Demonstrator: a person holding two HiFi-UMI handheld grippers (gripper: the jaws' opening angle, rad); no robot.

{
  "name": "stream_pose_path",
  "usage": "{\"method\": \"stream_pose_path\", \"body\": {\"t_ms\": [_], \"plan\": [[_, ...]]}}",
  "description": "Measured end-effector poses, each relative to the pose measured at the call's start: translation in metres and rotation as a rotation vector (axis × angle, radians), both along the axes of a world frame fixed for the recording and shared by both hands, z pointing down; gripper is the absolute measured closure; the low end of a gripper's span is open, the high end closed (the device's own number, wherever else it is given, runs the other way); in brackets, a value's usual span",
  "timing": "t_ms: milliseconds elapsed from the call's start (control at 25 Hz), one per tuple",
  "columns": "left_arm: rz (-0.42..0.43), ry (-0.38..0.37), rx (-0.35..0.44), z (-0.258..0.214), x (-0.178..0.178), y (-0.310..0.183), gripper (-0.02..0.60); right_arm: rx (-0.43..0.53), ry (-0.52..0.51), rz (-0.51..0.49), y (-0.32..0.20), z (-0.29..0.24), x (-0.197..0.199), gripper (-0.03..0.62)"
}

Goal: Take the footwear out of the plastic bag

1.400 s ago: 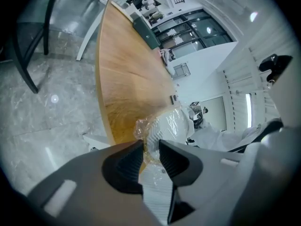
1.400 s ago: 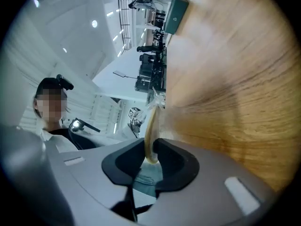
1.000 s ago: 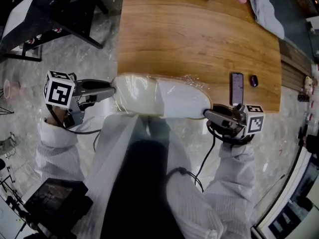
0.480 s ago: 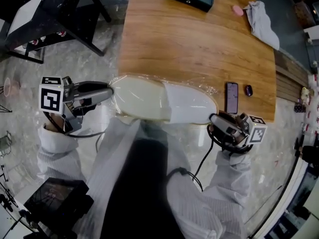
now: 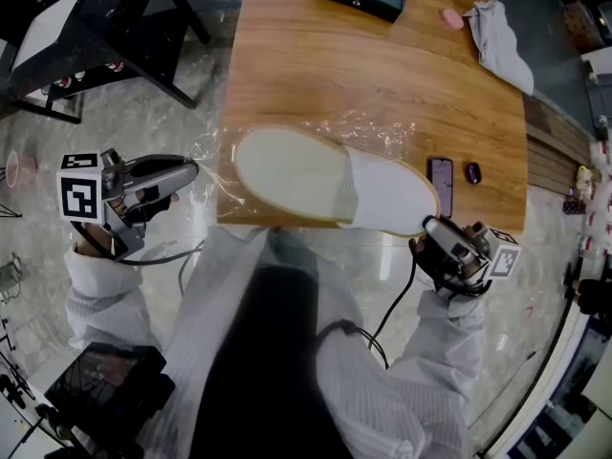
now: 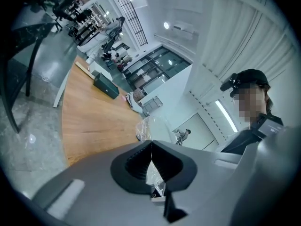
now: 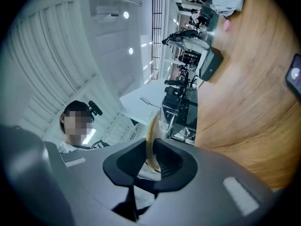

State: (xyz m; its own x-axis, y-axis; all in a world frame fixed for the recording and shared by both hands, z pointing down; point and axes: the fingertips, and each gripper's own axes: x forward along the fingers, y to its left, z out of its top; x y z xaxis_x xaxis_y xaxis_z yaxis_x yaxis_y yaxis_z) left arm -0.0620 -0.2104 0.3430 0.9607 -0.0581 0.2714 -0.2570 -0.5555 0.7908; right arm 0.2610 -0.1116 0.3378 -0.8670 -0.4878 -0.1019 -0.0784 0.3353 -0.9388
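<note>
While a white slipper lies along the near edge of the wooden table, it is still wrapped in its clear plastic bag, so the task looks barely begun. Just off the table's near left corner, the left gripper has its jaws pressed together on the bag's loose film. Off the near edge to the right, the right gripper pinches the slipper's toe rim; its jaws have just been closing on it. Sliding the slipper free of the bag remains.
</note>
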Motion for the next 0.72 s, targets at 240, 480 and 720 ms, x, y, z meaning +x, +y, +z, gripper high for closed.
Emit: {"method": "stream_pose_path", "body": {"t_ms": [240, 480, 720], "plan": [[-0.042, -0.031, 0.011, 0.004, -0.007, -0.004, 0.578, 0.006, 0.037, 0.062, 0.008, 0.000, 0.039, 0.519], [-0.157, -0.117, 0.021, 0.013, -0.047, -0.027, 0.578, -0.021, 0.177, 0.183, 0.011, -0.001, 0.060, 0.517], [-0.421, -0.233, 0.062, 0.027, -0.065, -0.057, 0.578, -0.039, 0.459, 0.403, 0.004, 0.000, 0.083, 0.514]]}}
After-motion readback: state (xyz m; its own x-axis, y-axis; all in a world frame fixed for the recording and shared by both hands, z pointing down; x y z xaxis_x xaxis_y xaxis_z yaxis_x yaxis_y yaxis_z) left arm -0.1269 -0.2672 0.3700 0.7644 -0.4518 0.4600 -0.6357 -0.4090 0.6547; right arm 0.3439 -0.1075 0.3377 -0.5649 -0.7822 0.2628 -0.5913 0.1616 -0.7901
